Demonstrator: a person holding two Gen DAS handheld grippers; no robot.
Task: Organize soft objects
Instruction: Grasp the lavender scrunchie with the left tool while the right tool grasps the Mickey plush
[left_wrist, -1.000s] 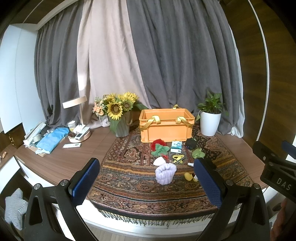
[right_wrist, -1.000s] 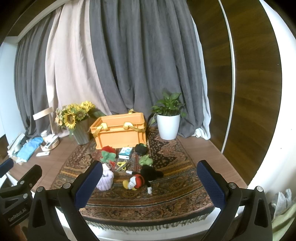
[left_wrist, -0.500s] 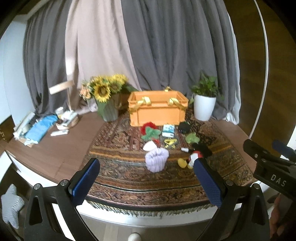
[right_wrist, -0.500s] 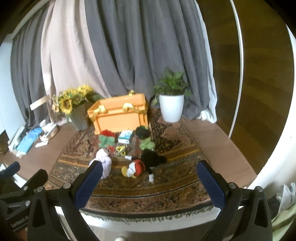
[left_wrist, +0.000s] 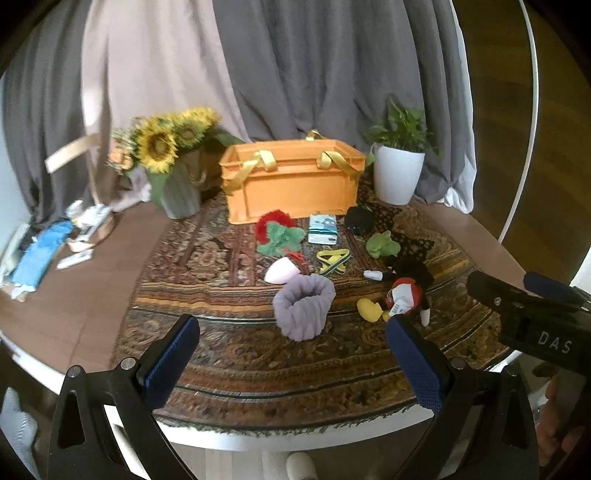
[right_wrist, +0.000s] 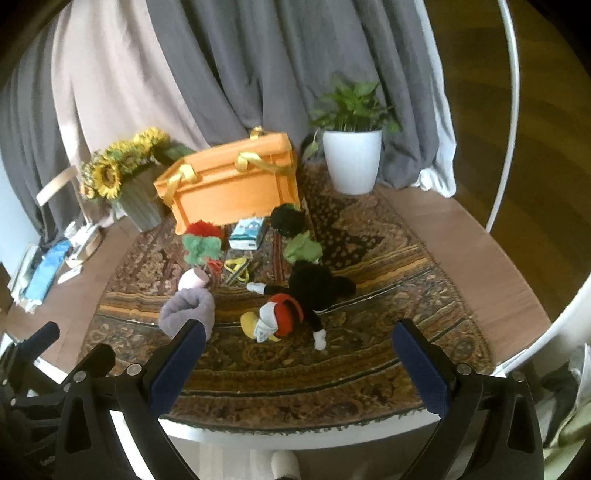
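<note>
An orange crate (left_wrist: 291, 184) (right_wrist: 231, 186) with yellow ribbons stands at the back of a patterned rug (left_wrist: 240, 350). Soft things lie in front of it: a lilac fluffy ring (left_wrist: 303, 306) (right_wrist: 186, 308), a black, red and yellow mouse plush (left_wrist: 404, 291) (right_wrist: 295, 302), a red and green plush (left_wrist: 277, 232) (right_wrist: 201, 242), a green plush (left_wrist: 382, 243) (right_wrist: 303, 247), a black ball (left_wrist: 359, 219) (right_wrist: 287, 219), a pink piece (left_wrist: 282, 269) and a yellow strap (left_wrist: 332, 260). My left gripper (left_wrist: 295, 365) is open and empty short of the ring. My right gripper (right_wrist: 299, 369) is open and empty short of the mouse.
A sunflower vase (left_wrist: 173, 162) stands left of the crate and a white potted plant (left_wrist: 397, 173) to its right. A tissue pack (left_wrist: 322, 229) lies by the crate. A lamp, remotes and blue cloth (left_wrist: 40, 254) sit on the wooden table's left. Curtains hang behind.
Both grippers have moved forward and lower toward the table; the rug and its objects look larger and closer. Both stay open and empty.
</note>
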